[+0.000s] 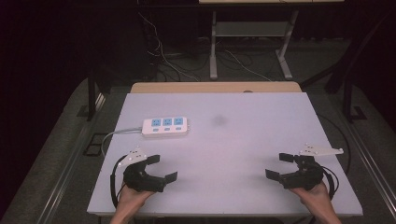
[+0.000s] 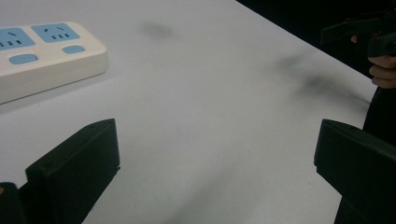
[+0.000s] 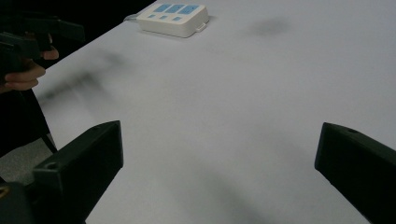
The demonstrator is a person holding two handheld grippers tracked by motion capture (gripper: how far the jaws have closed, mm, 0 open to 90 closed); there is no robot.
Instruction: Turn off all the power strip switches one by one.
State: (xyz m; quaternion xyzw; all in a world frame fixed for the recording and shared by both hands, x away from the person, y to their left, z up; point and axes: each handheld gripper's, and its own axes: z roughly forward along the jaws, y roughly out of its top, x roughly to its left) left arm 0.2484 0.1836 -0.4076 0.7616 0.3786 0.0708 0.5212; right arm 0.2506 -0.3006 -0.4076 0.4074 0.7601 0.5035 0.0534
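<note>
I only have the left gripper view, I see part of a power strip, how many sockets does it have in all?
Observer: Three, in a row on the power strip.
Operator: Does it have a cord?
Observer: Yes, a pale cord leaves its left end and drops over the table edge.
Operator: Where is the right gripper?
Observer: The right gripper sits near the table's front right corner, jaws open, nothing between them.
</note>
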